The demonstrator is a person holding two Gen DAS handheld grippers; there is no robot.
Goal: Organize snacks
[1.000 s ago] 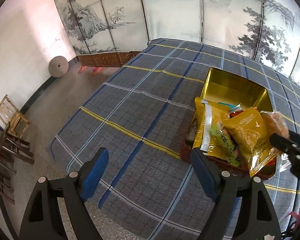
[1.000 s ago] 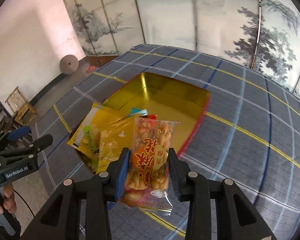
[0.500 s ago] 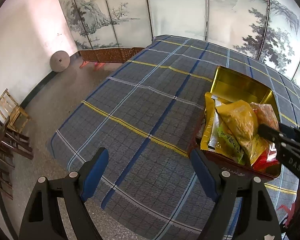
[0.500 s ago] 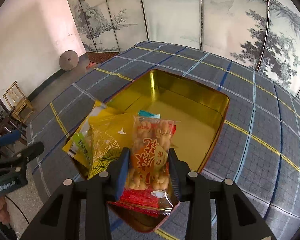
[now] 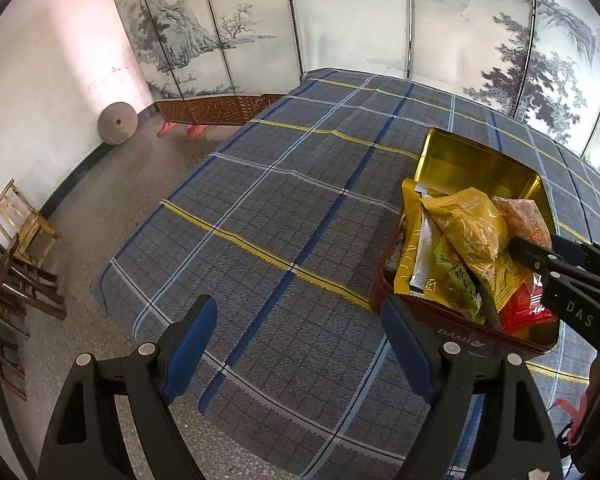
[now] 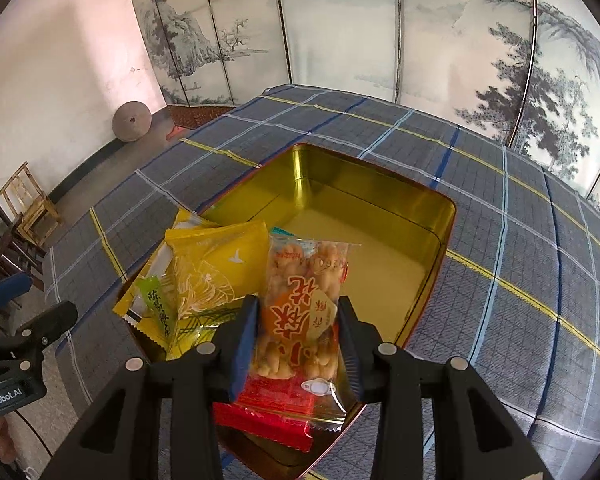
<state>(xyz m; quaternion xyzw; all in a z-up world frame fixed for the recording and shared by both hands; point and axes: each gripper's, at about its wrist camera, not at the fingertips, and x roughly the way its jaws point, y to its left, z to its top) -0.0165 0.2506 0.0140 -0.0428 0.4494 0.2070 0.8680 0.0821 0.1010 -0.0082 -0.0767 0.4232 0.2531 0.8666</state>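
The right gripper [image 6: 298, 336] is seen at 6 o'clock in the right wrist view. Its jaws are pinched on a clear peanut packet [image 6: 304, 304] with red print, and they have just been opening slightly; the packet is still pressed between the pads. The packet is held upright over the near end of the gold tin [image 6: 380, 200], above a red packet [image 6: 268, 420] lying on the tin floor.

The tin is placed on a blue plaid cloth [image 6: 500, 240] crossed by yellow lines; whether a tabletop lies beneath cannot be told. The far half of the tin is bare gold metal. At 9 o'clock from the peanut packet, a yellow bag [image 6: 216, 260] with a white bird mark is leaned against the tin's left wall, and a green-and-yellow sachet [image 6: 156, 308] is propped beside it.

In the left wrist view, the left gripper [image 5: 298, 348] is held at 6 o'clock above the cloth, clear of the tin, with its jaws spread wide and nothing between them. The tin appears at 3 o'clock there, with the right gripper entering from the right edge.

A painted folding screen [image 5: 340, 20] is stood behind the cloth at 12 o'clock. Wooden chairs [image 5: 20, 220] are seen at 9 o'clock on the floor.
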